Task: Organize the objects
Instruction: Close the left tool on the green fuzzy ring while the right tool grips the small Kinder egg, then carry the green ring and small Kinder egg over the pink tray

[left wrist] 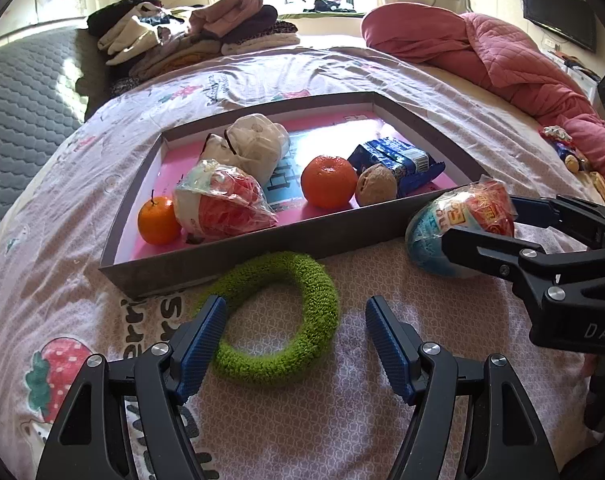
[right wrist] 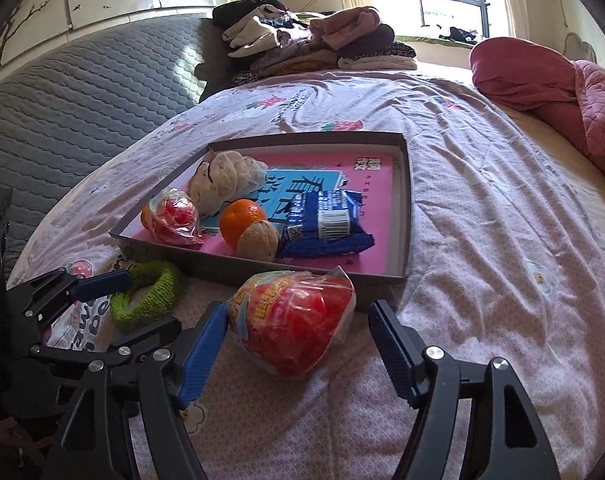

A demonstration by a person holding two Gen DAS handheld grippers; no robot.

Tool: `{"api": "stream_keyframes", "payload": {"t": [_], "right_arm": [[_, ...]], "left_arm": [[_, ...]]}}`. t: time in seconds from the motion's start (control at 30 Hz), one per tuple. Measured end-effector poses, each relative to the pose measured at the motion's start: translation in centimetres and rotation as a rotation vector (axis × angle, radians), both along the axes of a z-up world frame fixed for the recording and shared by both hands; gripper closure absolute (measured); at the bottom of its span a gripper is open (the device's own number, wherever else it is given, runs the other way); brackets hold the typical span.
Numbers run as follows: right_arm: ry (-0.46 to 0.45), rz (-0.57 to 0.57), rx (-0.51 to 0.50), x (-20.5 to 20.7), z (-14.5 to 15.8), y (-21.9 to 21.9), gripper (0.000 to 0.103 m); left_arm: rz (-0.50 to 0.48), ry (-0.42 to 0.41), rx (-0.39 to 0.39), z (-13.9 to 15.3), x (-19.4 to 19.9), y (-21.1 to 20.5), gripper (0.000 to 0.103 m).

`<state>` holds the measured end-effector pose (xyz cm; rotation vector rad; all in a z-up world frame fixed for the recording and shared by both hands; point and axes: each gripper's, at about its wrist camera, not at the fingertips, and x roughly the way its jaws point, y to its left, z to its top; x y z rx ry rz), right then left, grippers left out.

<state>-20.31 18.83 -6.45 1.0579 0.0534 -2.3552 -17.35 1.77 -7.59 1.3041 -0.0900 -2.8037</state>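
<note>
A shallow grey tray (left wrist: 262, 240) is lying on the bed (right wrist: 482, 208), its near wall standing just behind both things still outside it. The right half of the tray's pink floor is lying bare beyond the blue snack packet (right wrist: 326, 224); the left half is crowded with a small orange (left wrist: 158, 220), a wrapped red toy egg (left wrist: 226, 204), a pale cloth bundle (left wrist: 250, 148), a larger orange (left wrist: 328, 180) and a walnut (left wrist: 376, 184).

The left gripper (left wrist: 296, 344) is hovering with its jaws apart, the green knitted ring (left wrist: 278, 316) lying between them and its left blue pad touching or just beside the ring's rim. The right gripper (right wrist: 298, 348) is also standing wide, straddling the wrapped toy egg (right wrist: 294, 320), which is resting on the bedsheet against the tray wall; the right pad is clear of it. A pink quilt (left wrist: 502, 52) and folded clothes (left wrist: 190, 36) are lying well apart at the far end of the bed.
</note>
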Motion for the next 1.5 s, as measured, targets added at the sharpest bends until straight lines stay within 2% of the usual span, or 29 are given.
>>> {"api": "stream_keyframes", "payload": {"t": [0.1, 0.13, 0.2, 0.27, 0.33, 0.53, 0.73, 0.93, 1.5], "right_arm": [[0.007, 0.011, -0.002, -0.1, -0.1, -0.6, 0.032], [0.014, 0.008, 0.007, -0.1, -0.1, -0.8, 0.038], [0.017, 0.013, 0.003, -0.2, -0.1, -0.9, 0.042], [0.01, 0.02, -0.002, -0.3, -0.2, -1.1, 0.046], [0.018, 0.025, 0.008, -0.2, -0.2, -1.2, 0.047], [0.04, 0.033, 0.018, 0.2, 0.0, -1.3, 0.047], [0.076, 0.033, 0.017, 0.8, 0.8, -1.1, 0.047], [0.151, 0.029, 0.008, 1.7, 2.2, -1.0, 0.047], [0.257, 0.031, -0.05, 3.0, 5.7, -0.5, 0.047]], "left_arm": [[-0.007, -0.009, 0.012, -0.5, -0.3, 0.0, 0.05], [-0.011, -0.009, 0.023, -0.6, -0.4, 0.0, 0.053], [-0.016, -0.005, 0.03, -0.6, -0.5, 0.1, 0.071], [-0.023, -0.004, 0.044, -0.6, -0.6, 0.1, 0.082], [-0.025, -0.002, 0.062, -0.5, -0.6, 0.0, 0.088], [-0.018, 0.01, 0.111, -0.1, -0.2, -0.7, 0.09], [0.002, 0.06, 0.087, 1.4, 0.9, -1.2, 0.09], [0.027, 0.112, 0.051, 3.2, 1.7, -1.6, 0.09], [0.051, 0.175, 0.027, 6.2, 2.2, -1.5, 0.09]]}}
